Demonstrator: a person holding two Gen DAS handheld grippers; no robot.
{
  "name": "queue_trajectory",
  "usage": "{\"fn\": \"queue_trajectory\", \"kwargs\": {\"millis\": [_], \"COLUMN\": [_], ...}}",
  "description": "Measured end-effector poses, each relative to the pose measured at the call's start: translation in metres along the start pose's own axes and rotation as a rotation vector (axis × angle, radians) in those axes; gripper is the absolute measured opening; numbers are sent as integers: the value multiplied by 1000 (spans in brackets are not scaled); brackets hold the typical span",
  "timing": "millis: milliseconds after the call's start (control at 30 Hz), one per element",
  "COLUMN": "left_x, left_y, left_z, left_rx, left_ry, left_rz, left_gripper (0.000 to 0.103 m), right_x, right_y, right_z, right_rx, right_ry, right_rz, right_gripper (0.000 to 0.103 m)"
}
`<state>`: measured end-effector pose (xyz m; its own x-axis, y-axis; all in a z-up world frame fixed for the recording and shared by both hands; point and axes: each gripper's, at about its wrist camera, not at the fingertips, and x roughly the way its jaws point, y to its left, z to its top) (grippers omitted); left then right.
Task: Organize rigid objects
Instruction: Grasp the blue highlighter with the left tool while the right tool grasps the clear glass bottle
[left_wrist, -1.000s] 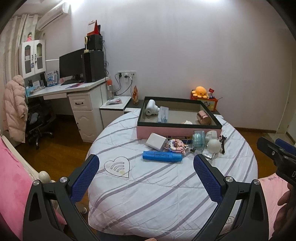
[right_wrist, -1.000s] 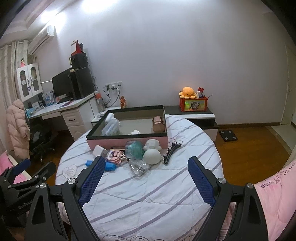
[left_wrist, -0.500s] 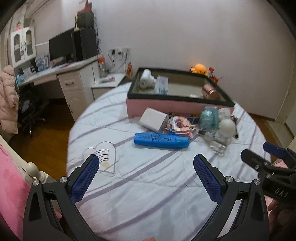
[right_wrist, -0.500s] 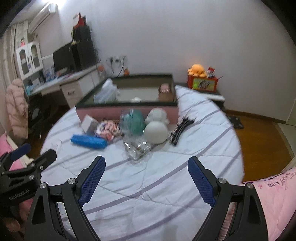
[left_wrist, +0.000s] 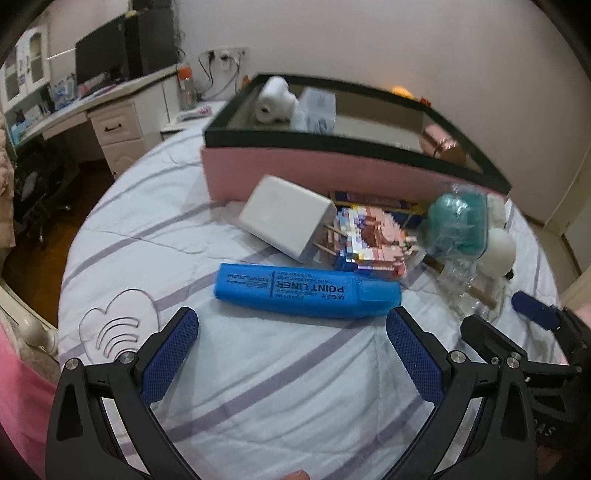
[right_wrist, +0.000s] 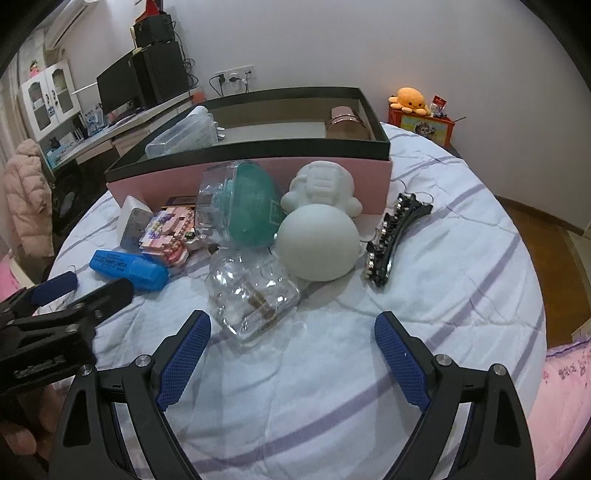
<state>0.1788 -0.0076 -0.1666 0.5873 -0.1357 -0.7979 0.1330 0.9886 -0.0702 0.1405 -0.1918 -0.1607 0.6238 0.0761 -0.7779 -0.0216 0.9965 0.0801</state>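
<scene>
You are holding both grippers wide and empty over the bed.
Left gripper (left_wrist: 290, 354) is hovering near the blue highlighter (left_wrist: 306, 293); right gripper (right_wrist: 291, 354) is facing the clear bottle (right_wrist: 253, 295), pink box (right_wrist: 258, 173) beyond.

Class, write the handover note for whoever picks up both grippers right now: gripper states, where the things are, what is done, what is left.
Left gripper: open, empty, short of the blue marker.
Right gripper: open, empty, short of the clear case.
Done: in the box lie a white roll, a clear pack and a copper tin.
Left, all on the bed in front of the box: marker, white charger, block toy, teal dispenser, clear case, white ball, white figure, hair clip.
</scene>
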Motion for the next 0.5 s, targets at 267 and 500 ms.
{"fn": "queue_trajectory", "kwargs": {"millis": [267, 500], "left_x": [9, 4], "left_y": [-1, 7], "left_z": [13, 10], "left_rx": [43, 112], "left_ry": [18, 8], "left_rz": [-51, -116], "left_gripper": [103, 94], "right_x": [4, 8], "right_y": [1, 15], "right_z": [8, 10], "right_rx": [-13, -74], "right_ry": [3, 10], "right_rz": [17, 45], "right_gripper": [92, 87]}}
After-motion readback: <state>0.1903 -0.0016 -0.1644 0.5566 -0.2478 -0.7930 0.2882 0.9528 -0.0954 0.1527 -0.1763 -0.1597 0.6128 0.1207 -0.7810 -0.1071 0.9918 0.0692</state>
